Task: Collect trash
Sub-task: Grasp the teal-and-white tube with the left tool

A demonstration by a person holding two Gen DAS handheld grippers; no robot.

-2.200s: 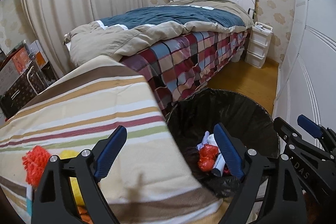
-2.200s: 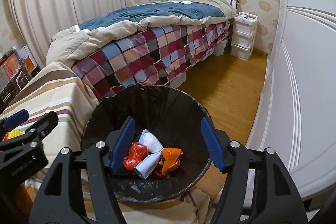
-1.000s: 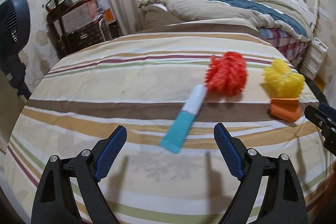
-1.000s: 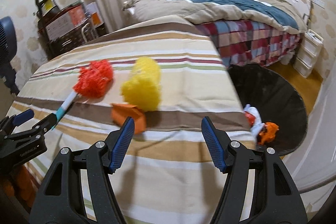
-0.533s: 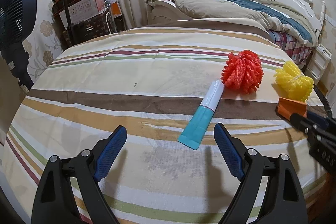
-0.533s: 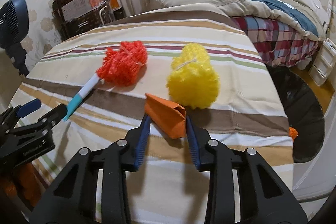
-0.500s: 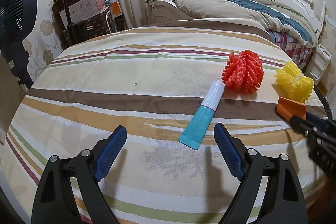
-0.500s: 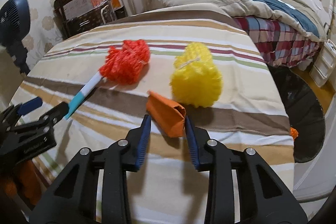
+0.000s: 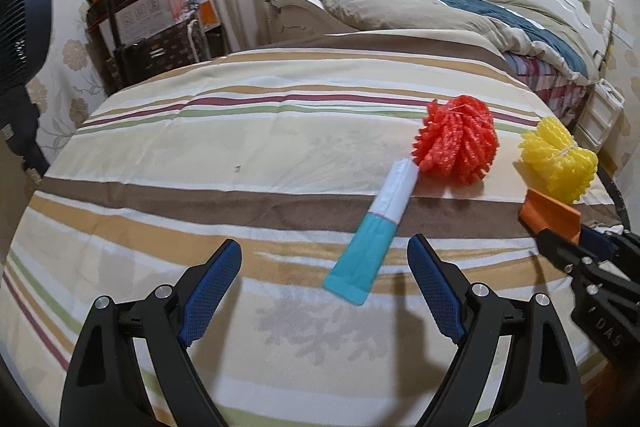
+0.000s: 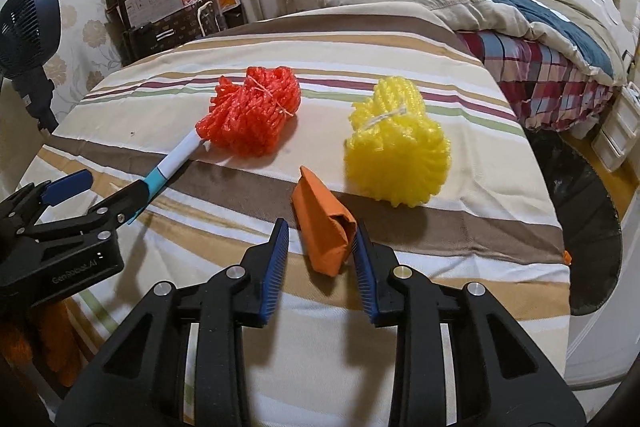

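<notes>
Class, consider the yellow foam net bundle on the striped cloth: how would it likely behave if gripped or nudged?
The yellow foam net bundle looks airy, so probably light and squashy. Its rounded shape might roll when nudged. Its white tie should keep it from unravelling.

light: warm, even indoor — moderately bright | shadows: soft, short, under the blue-padded fingers (image 9: 434,285) onto the striped cloth worktop (image 9: 200,163) | glare: none | distortion: strong fisheye, black vignette corners | focus: centre sharp — edges softer

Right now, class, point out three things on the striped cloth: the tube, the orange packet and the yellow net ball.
tube (image 9: 370,245): left wrist view, on its teal lower half.
orange packet (image 10: 322,227): right wrist view, on its folded middle.
yellow net ball (image 10: 396,151): right wrist view, on its centre.
</notes>
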